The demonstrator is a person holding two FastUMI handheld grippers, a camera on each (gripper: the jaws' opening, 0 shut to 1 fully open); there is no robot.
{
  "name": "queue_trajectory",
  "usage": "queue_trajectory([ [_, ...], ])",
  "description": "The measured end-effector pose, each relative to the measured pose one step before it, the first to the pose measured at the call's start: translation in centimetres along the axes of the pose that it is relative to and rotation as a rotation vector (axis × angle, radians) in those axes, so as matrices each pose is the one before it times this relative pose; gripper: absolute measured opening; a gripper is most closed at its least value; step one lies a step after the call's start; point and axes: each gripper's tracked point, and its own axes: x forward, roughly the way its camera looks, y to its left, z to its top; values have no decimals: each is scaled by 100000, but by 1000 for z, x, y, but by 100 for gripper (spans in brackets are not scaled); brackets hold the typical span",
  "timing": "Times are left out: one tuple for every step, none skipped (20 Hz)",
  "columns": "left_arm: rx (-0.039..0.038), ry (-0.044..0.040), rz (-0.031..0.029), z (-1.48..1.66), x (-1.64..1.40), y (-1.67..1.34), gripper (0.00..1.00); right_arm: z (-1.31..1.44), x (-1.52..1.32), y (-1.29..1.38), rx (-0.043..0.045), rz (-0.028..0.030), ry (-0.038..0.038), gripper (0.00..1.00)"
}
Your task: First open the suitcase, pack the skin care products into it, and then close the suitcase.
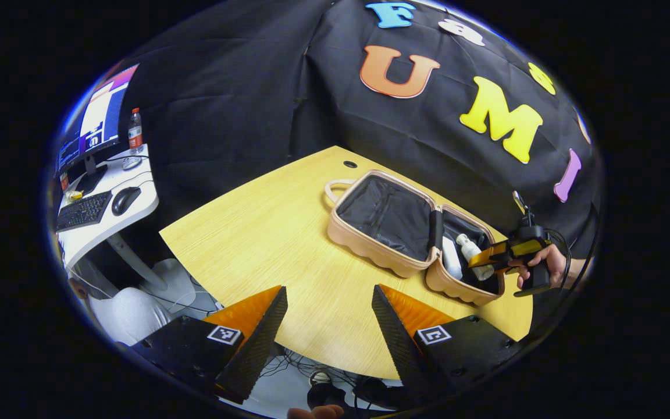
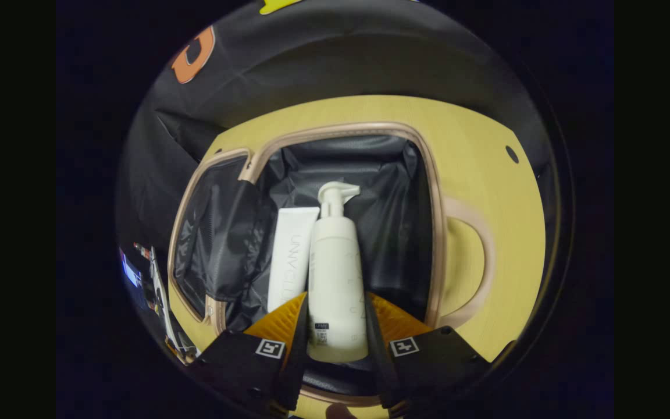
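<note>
Broadly: yellow wooden table [image 1: 265, 244] under everything, with a beige suitcase [image 1: 370, 247] lying wide open on it, both halves flat, black lining up, handle [image 1: 335, 187] pointing away toward the table's far edge. Off to the side in the left gripper view, a white desk [image 1: 137, 209] carrying a monitor [image 1: 93, 125], keyboard [image 1: 82, 212], mouse [image 1: 124, 199] and a water bottle [image 1: 135, 131].

Inside the suitcase half nearer the right gripper [image 2: 336, 334]: a white tube [image 2: 290, 256] lying flat, and just beside it, touching along its length, a white pump bottle [image 2: 336, 273], pump head toward the far wall of the compartment. Right gripper's fingers pressed against both sides of the pump bottle's lower body, clamped narrow around it. Hard to tell whether the bottle rests on the lining or hangs just above it. Same gripper seen from the left gripper view at the suitcase's near half, held by a hand [image 1: 547, 265], bottle between its fingers.

Left gripper [image 1: 329, 314] spread wide, nothing between its fingers, hovering over the table's near edge, well apart from the suitcase.
</note>
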Motion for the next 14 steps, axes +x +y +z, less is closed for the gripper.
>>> queue_trajectory([
  [-926,-327,-324,211,7,-63,94,44,-29,-426,116,-2715,-964,48],
  [-520,-298,-542,277,134,2,94,-307,-9,-536,-196,-3633,-297,48],
  [-4,442,-882,221,311,-153,94,-411,-140,-320,-1070,-2207,-106,48],
  [770,652,-1013,216,545,246,94,-146,73,-133,-1996,-2016,-165,45],
  [1112,485,-1596,380,714,-68,94,-139,218,-80,-2931,-2609,-54,48],
  [974,-153,-2092,476,860,-303,94,-68,110,-21,-1645,-2005,-1,45],
  [697,499,-1958,450,1011,-266,94,-140,247,35,-810,-1539,383,48],
  [395,474,-1933,424,868,78,94,-274,227,63,-120,-646,760,49],
  [11,652,-1223,506,857,60,94,-284,157,-62,-131,-797,794,47],
  [-679,-123,-1535,538,753,117,94,-59,33,-51,-470,-694,-309,50],
  [-1126,-167,-1963,481,724,-173,94,63,-301,45,-300,-155,-519,52],
  [-1067,-513,-1583,527,659,93,95,-6,-569,35,-561,271,-756,54],
  [-993,-750,-1872,633,802,72,97,120,-790,-20,-938,-50,-1029,55],
  [-1516,-662,-1863,545,759,164,97,140,-951,-189,-900,252,-1890,56],
])
